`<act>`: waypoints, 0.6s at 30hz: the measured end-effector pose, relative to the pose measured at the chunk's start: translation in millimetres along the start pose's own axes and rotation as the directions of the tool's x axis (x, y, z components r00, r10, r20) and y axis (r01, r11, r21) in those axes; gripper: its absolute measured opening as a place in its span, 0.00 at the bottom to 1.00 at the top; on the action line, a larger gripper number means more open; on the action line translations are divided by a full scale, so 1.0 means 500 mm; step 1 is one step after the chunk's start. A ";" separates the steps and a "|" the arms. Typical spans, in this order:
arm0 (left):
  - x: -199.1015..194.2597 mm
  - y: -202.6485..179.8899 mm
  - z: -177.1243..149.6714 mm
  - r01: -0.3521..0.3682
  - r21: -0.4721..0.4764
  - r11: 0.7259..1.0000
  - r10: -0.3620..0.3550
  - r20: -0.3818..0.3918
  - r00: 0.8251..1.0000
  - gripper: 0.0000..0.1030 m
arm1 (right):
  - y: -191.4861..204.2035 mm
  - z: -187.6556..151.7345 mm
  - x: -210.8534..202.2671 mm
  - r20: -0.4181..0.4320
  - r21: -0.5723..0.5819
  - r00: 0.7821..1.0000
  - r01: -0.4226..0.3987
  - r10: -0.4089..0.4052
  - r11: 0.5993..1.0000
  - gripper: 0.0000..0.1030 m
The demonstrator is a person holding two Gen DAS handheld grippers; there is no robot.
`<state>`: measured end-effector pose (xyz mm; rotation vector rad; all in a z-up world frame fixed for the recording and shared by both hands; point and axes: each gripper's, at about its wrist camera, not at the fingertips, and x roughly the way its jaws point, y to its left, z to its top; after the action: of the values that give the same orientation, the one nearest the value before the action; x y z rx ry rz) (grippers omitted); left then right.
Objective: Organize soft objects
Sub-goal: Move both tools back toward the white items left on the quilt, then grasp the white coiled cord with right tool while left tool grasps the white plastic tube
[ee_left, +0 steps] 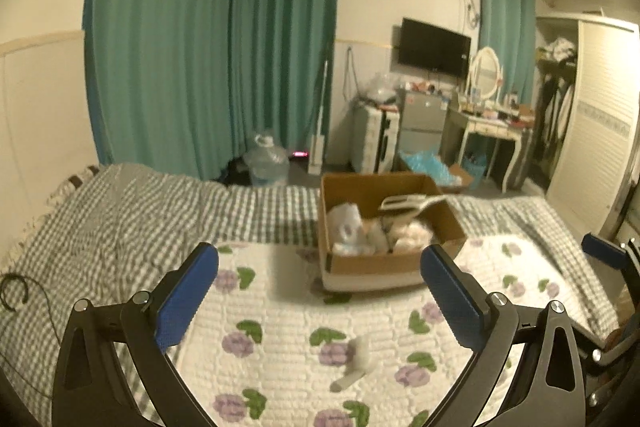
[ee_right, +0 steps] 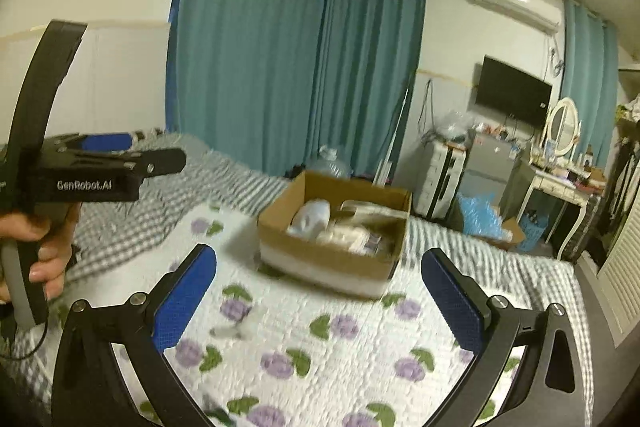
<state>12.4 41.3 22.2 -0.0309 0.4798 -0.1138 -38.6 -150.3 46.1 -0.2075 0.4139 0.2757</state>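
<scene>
A brown cardboard box (ee_left: 448, 223) stands on the bed and holds several pale soft items (ee_left: 352, 227), among them a white plush. It also shows in the right wrist view (ee_right: 280, 215) with the soft items (ee_right: 316, 219) inside. My left gripper (ee_left: 320, 283) is open and empty, held above the floral quilt short of the box. A small white soft item (ee_left: 356, 363) lies on the quilt between and below its fingers; it is blurred in the right wrist view (ee_right: 236, 327). My right gripper (ee_right: 320, 283) is open and empty. The left gripper's body (ee_right: 80, 171) shows at the left, held by a hand.
A white quilt with purple flowers (ee_left: 280, 339) lies over a grey checked blanket (ee_left: 120, 219). Teal curtains (ee_left: 208, 39) hang behind the bed. A water jug (ee_left: 266, 161), a fridge (ee_left: 424, 119), a dressing table (ee_left: 492, 127) and a wardrobe (ee_left: 600, 115) stand beyond.
</scene>
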 end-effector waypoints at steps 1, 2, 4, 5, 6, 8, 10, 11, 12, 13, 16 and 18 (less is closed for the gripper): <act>0.008 0.000 -0.010 -0.012 0.002 1.000 0.012 -0.014 1.000 0.93 | 0.003 -0.012 0.008 -0.014 -0.001 1.000 -0.005 0.005 1.000 1.00; 0.015 0.001 -0.014 -0.016 0.001 1.000 0.016 -0.024 1.000 0.93 | 0.005 -0.021 0.015 -0.027 0.002 1.000 -0.012 0.012 1.000 1.00; 0.025 0.005 -0.029 -0.009 -0.010 1.000 0.009 -0.053 0.999 0.92 | 0.008 -0.046 0.030 -0.059 0.012 0.998 -0.033 0.033 0.999 1.00; 0.028 0.008 -0.036 -0.006 -0.013 1.000 0.005 -0.064 0.998 0.92 | 0.013 -0.057 0.035 -0.072 0.014 0.997 -0.039 0.040 0.999 1.00; 0.030 0.008 -0.043 -0.006 -0.010 1.000 0.006 -0.069 0.998 0.91 | 0.016 -0.070 0.042 -0.088 0.015 0.995 -0.047 0.048 0.999 1.00; 0.037 0.008 -0.057 -0.014 0.003 1.000 0.014 -0.080 0.997 0.91 | 0.023 -0.100 0.057 -0.126 0.017 0.990 -0.060 0.061 0.998 1.00; 0.049 0.009 -0.071 -0.015 0.012 1.000 0.016 -0.101 0.995 0.91 | 0.028 -0.129 0.069 -0.164 0.018 0.983 -0.074 0.076 0.997 1.00; 0.056 0.009 -0.074 -0.015 0.015 1.000 0.017 -0.112 0.994 0.91 | 0.035 -0.147 0.078 -0.192 0.013 0.977 -0.089 0.090 0.996 1.00; 0.065 0.011 -0.078 -0.017 0.015 1.000 0.019 -0.123 0.992 0.91 | 0.041 -0.160 0.085 -0.210 0.008 0.973 -0.097 0.097 0.995 1.00; 0.072 0.013 -0.083 -0.019 0.015 1.000 0.021 -0.132 0.991 0.91 | 0.050 -0.176 0.093 -0.233 0.002 0.966 -0.112 0.109 0.994 1.00; 0.097 0.013 -0.109 -0.035 0.038 0.999 0.040 -0.163 0.986 0.90 | 0.082 -0.215 0.111 -0.289 -0.017 0.944 -0.168 0.156 0.986 1.00; 0.115 0.013 -0.126 -0.036 0.048 0.998 0.044 -0.193 0.980 0.84 | 0.103 -0.244 0.121 -0.329 -0.032 0.926 -0.205 0.183 0.978 1.00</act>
<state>34.5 40.9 -60.3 0.0341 0.6726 -0.0884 -45.8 -119.2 -96.1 -0.2792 0.7562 0.4539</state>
